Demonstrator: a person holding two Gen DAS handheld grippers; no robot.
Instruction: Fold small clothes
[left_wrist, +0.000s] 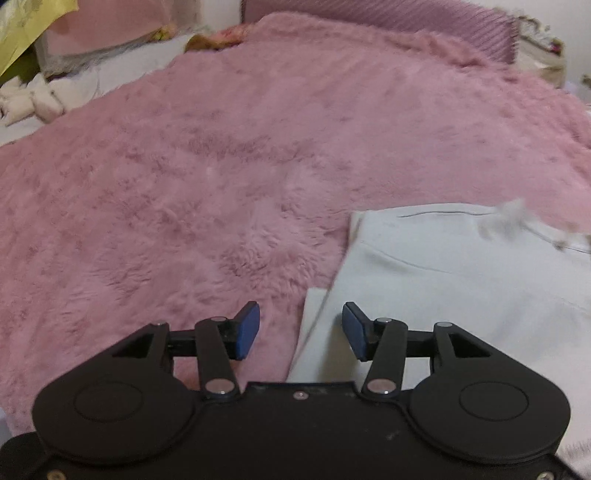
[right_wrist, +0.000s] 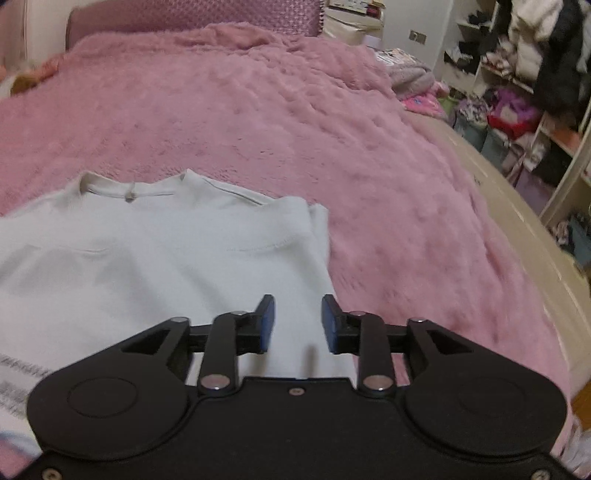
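Note:
A small white shirt (right_wrist: 155, 258) lies flat on a fluffy pink blanket (right_wrist: 258, 122), collar away from me, its side edges folded in. In the left wrist view the shirt (left_wrist: 461, 288) fills the lower right. My left gripper (left_wrist: 300, 330) is open and empty over the shirt's left edge. My right gripper (right_wrist: 297, 324) is open and empty over the shirt's right edge. A grey striped band shows at the shirt's hem at the lower left of the right wrist view.
The pink blanket (left_wrist: 221, 166) covers a bed with a purple headboard (left_wrist: 388, 22). Pillows and a plush toy (left_wrist: 29, 103) lie at the left. Cluttered shelves (right_wrist: 524, 92) with clothes stand to the right, beside the bed's beige edge (right_wrist: 517, 221).

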